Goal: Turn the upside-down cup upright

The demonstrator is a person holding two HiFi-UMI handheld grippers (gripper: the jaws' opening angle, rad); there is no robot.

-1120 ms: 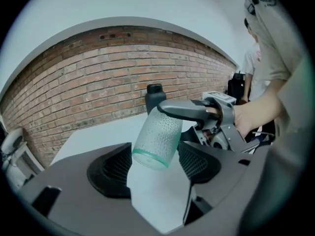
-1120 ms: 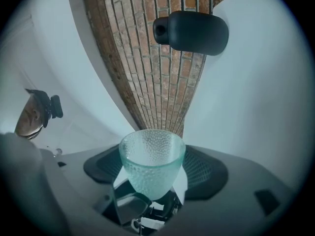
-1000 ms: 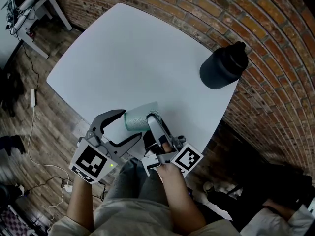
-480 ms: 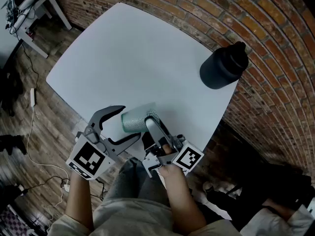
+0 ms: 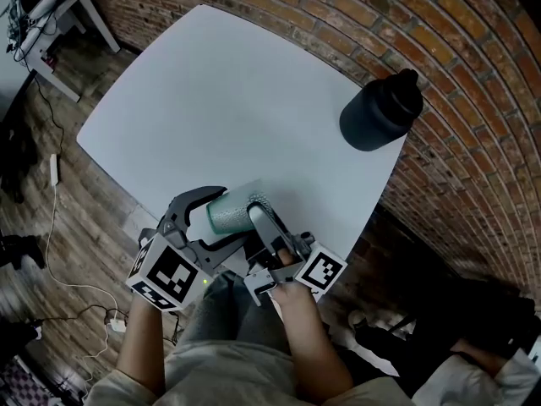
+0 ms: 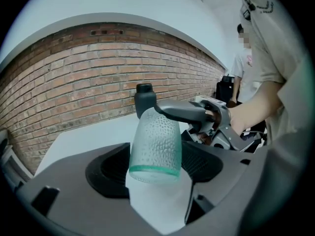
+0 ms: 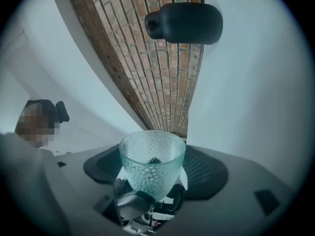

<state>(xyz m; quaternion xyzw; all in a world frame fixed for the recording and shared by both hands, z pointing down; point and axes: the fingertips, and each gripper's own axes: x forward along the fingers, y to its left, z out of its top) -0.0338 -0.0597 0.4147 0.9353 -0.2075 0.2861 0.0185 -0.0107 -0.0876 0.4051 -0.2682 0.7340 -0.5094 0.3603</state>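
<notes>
My right gripper (image 7: 152, 173) is clamped on the cup (image 5: 226, 212). The cup hangs tipped on its side, base toward that gripper, just inside the near edge of the desk (image 5: 228, 100). My left gripper (image 6: 155, 166) straddles the rim end. Its jaws are opening and the pads do not press the glass.

Procedure, as I judge it:
- Draw the left gripper clear without brushing the rim.
- Roll the right wrist until the mouth faces up.
- Lower the base flat before releasing.
- Set down further in, because the near edge drops to the floor close below the cup.

Beyond the cup, the desk's centre and left corner are bare and give free room. The dark bottle (image 5: 380, 112) stands at the far right corner by the brick wall (image 5: 473, 142), well apart.
</notes>
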